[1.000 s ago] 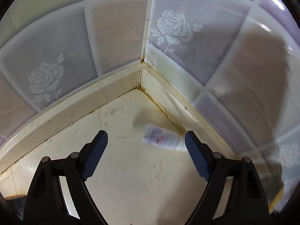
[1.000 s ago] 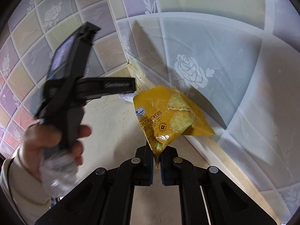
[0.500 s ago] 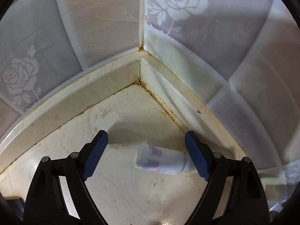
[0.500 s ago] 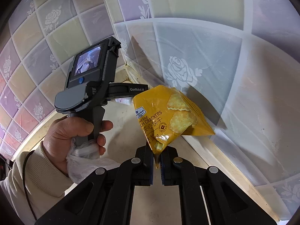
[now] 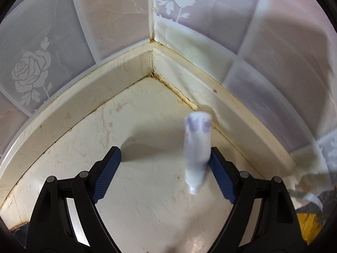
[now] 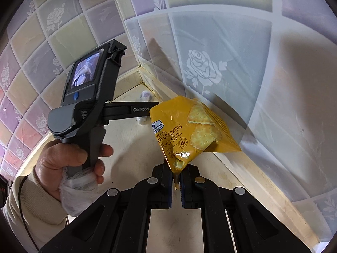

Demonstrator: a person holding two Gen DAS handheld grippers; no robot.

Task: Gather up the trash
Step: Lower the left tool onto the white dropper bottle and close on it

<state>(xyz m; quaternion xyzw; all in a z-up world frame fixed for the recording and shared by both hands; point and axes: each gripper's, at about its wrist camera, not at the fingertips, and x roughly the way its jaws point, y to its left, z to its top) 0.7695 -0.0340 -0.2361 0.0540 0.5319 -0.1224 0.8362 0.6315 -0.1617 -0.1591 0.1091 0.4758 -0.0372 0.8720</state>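
A small white bottle [image 5: 197,151] with a purple label lies on the cream counter [image 5: 147,200] near the wall corner, blurred. It sits inside my open left gripper [image 5: 163,162], close against the right finger's blue pad [image 5: 219,175]; the left pad stands well clear of it. In the right wrist view the same bottle [image 6: 145,94] shows past the left tool's arm. My right gripper [image 6: 175,181] is shut on the bottom corner of a yellow cheese-cracker bag [image 6: 193,130], which hangs in the air above the counter.
Rose-patterned tiled walls [image 5: 118,16] meet in a corner with a cream kickboard [image 5: 101,88] along the base. A person's hand [image 6: 69,158] holds the left tool together with a crumpled clear plastic bag [image 6: 75,191]. The cracker bag's yellow edge [image 5: 309,221] shows at lower right.
My left gripper has dropped closer to the counter corner. The bottle has turned from lying crosswise to lengthwise beside the right finger. The right gripper holds still with the cracker bag.
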